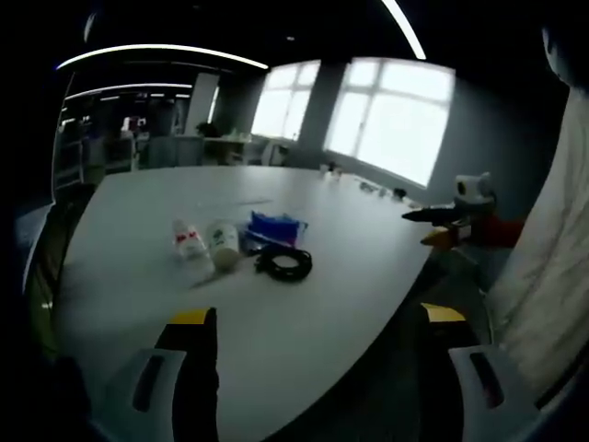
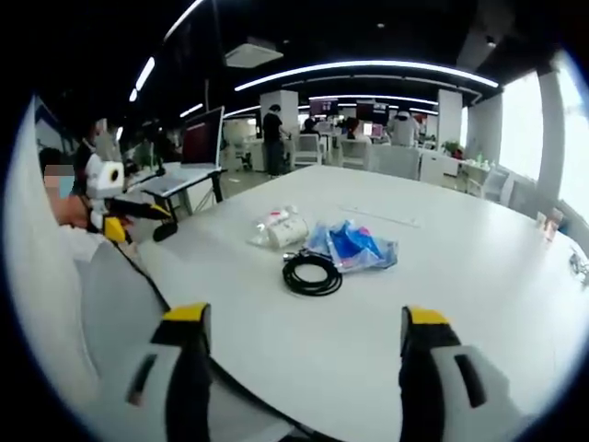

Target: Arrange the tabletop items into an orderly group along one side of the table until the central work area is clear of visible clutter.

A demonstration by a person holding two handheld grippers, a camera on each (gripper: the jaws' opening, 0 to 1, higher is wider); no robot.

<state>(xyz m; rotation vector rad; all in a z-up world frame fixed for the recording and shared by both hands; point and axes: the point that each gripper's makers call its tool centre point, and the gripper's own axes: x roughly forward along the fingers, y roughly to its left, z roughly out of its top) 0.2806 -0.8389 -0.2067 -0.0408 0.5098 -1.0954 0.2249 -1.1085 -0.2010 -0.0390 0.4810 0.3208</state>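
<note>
White and wide, the desk [image 1: 304,304] carries a small cluster of things near its middle. In the left gripper view, two small white bottles lie side by side: one with a red label [image 1: 190,242] and one with a green-marked label [image 1: 224,245]. Just beside them lies a blue plastic packet [image 1: 275,227], and in front of the packet sits a coiled black cable [image 1: 283,263], touching or nearly touching its edge. The right gripper view shows the same group from another side: the bottles [image 2: 279,228] lie further back, the blue packet [image 2: 354,247] is to their right, and the black coil [image 2: 312,273] is nearest the camera. The left tongs [image 1: 317,318] stand wide apart, holding nothing, their yellow-tipped black jaws hanging over the near edge of the desk, well apart from the cluster. The right tongs [image 2: 300,322] are likewise spread wide and bare, above the desk's near part, with the coil between and beyond the jaws. In the left gripper view the other tongs enter at the right beyond the desk edge, beside a pale sleeve [image 1: 552,267]. Large bright windows [image 1: 396,115] light the far wall, and an open office with people standing lies behind the desk in the right gripper view.
</note>
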